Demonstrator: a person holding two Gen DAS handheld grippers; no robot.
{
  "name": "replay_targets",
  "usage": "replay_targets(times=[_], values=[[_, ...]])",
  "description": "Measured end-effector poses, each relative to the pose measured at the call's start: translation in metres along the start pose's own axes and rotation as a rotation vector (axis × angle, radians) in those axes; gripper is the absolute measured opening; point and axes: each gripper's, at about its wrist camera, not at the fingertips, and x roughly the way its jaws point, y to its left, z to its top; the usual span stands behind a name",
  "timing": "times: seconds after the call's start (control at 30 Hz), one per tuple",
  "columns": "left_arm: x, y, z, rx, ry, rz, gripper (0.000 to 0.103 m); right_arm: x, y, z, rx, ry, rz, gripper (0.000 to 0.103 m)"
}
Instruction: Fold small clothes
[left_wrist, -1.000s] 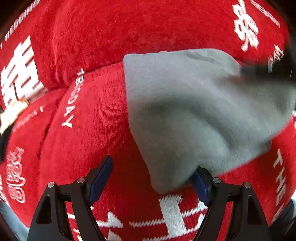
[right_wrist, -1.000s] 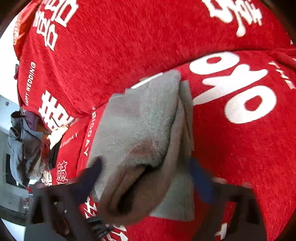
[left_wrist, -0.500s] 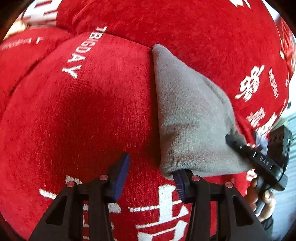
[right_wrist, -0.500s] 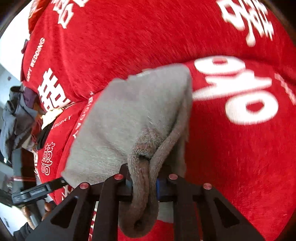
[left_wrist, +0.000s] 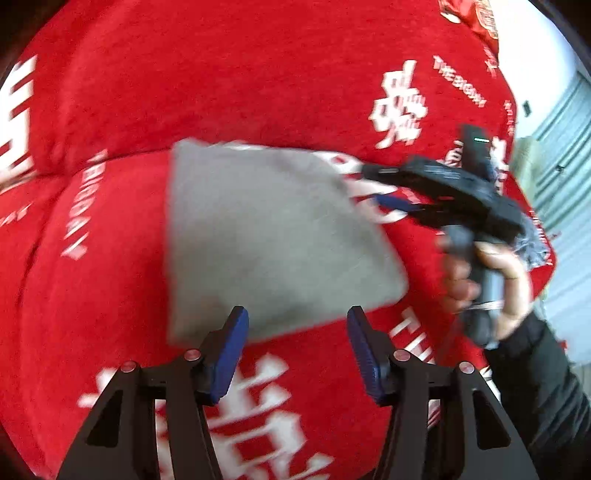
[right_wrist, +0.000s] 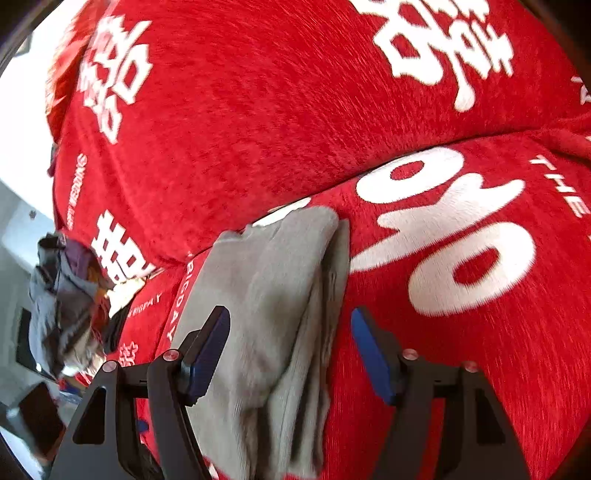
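A small grey garment (left_wrist: 273, 236) lies folded on the red blanket (left_wrist: 110, 266). My left gripper (left_wrist: 299, 347) hovers over its near edge, jaws opening, blue pads clear of the cloth. To the right, a person's hand (left_wrist: 495, 280) holds my right gripper (left_wrist: 373, 186), its tips just off the garment's right corner. In the right wrist view the folded grey garment (right_wrist: 273, 295) runs between the pads of the right gripper (right_wrist: 288, 350). Those jaws are opening and neither pad presses on it.
The red blanket (right_wrist: 258, 110) with white lettering covers soft, rounded cushions with a seam behind the garment. A heap of dark and grey clothes (right_wrist: 62, 302) sits at the blanket's left end. A pale wall and a shutter (left_wrist: 561, 155) lie beyond the right edge.
My right gripper, pinched on the garment's folded edge half a second ago, has let go and spread. The left gripper has lifted and drawn back, and the garment lies folded flat.
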Motion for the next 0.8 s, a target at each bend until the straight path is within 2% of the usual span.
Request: replay_targets(times=[0.07,0.17,0.2,0.23,0.3,0.33,0.43,0.47,0.53,0.6,0.67,0.7,0.77,0.8], values=[[0.022,-0.011,0.016,0.003,0.018,-0.003,0.057,0.017,-0.003,0.014,0.022,0.029,-0.001,0.072],[0.067,-0.016,0.028,-0.009,0.098,0.009,0.057,0.043,-0.002,0.029,-0.002,0.089,0.02,0.07],[0.078,-0.016,0.028,-0.021,0.118,0.003,0.057,0.053,0.001,0.032,-0.033,0.11,0.025,0.062],[0.085,-0.016,0.028,-0.029,0.127,-0.003,0.057,0.059,0.006,0.034,-0.074,0.126,0.02,0.033],[0.091,-0.018,0.025,-0.028,0.115,-0.001,0.057,0.064,0.026,0.035,-0.227,0.117,-0.036,0.029],[0.091,-0.018,0.024,-0.027,0.111,-0.006,0.057,0.062,0.038,0.035,-0.302,0.095,-0.043,0.022],[0.095,-0.016,0.026,-0.056,0.115,-0.052,0.057,0.045,0.06,0.038,-0.441,0.004,0.005,0.018],[0.098,-0.016,0.026,-0.066,0.117,-0.053,0.057,0.044,0.059,0.041,-0.45,-0.016,0.01,0.008],[0.103,-0.017,0.026,-0.064,0.121,-0.045,0.057,0.053,0.045,0.048,-0.402,0.002,-0.014,0.008],[0.104,-0.021,0.025,-0.043,0.119,-0.023,0.057,0.072,0.026,0.047,-0.361,0.059,-0.063,0.008],[0.104,-0.022,0.024,-0.043,0.118,-0.029,0.065,0.079,0.021,0.041,-0.368,0.071,-0.089,0.009],[0.103,-0.023,0.024,-0.044,0.121,-0.043,0.07,0.077,0.019,0.04,-0.344,0.067,-0.082,0.013],[0.099,-0.025,0.024,-0.036,0.129,-0.032,0.07,0.067,0.014,0.044,-0.274,0.064,-0.063,0.023],[0.089,-0.025,0.024,-0.034,0.13,-0.037,0.07,0.055,0.011,0.046,-0.241,0.041,-0.066,0.024]])
